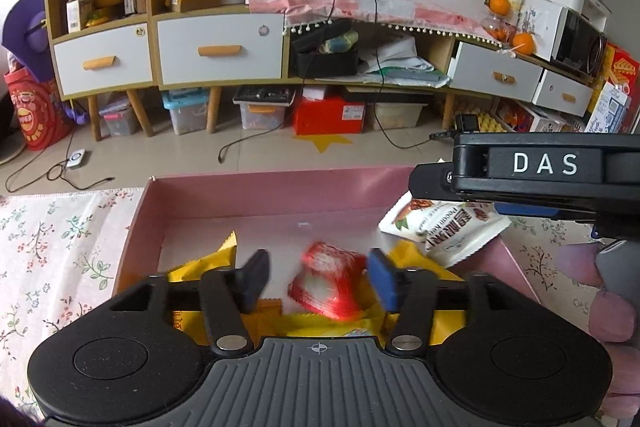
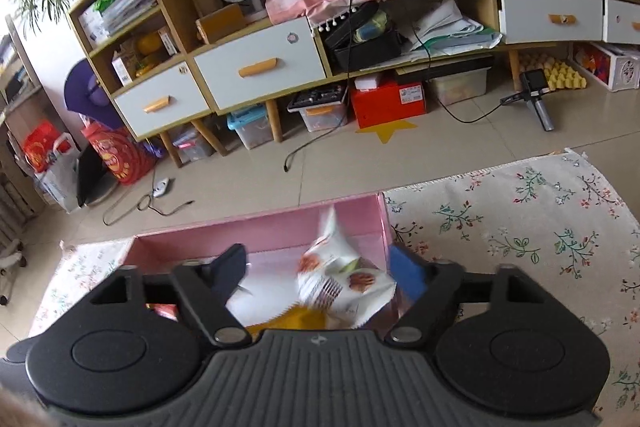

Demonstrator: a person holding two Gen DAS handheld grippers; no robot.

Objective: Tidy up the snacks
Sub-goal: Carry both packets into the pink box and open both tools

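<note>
A pink box [image 1: 280, 183] lies open on the floral cloth, with yellow snack packets [image 1: 208, 263] on its floor. My left gripper [image 1: 320, 279] hangs over the box, jaws apart. A red snack packet [image 1: 332, 287] is blurred between the fingers, and neither pad presses on it. My right gripper [image 2: 320, 271] stands open above the right end of the pink box [image 2: 256, 227]. A white snack packet [image 2: 340, 275] is blurred and loose between its fingers, close to the blue pad. In the left wrist view the white packet [image 1: 444, 227] hangs just under the right gripper.
The floral tablecloth [image 1: 60, 247] spreads on both sides of the box, wider on the right [image 2: 540, 227]. Beyond the table edge is tiled floor with cables, then a low wooden cabinet [image 1: 216, 51] with drawers and storage boxes beneath. A hand [image 1: 612, 307] holds the right gripper.
</note>
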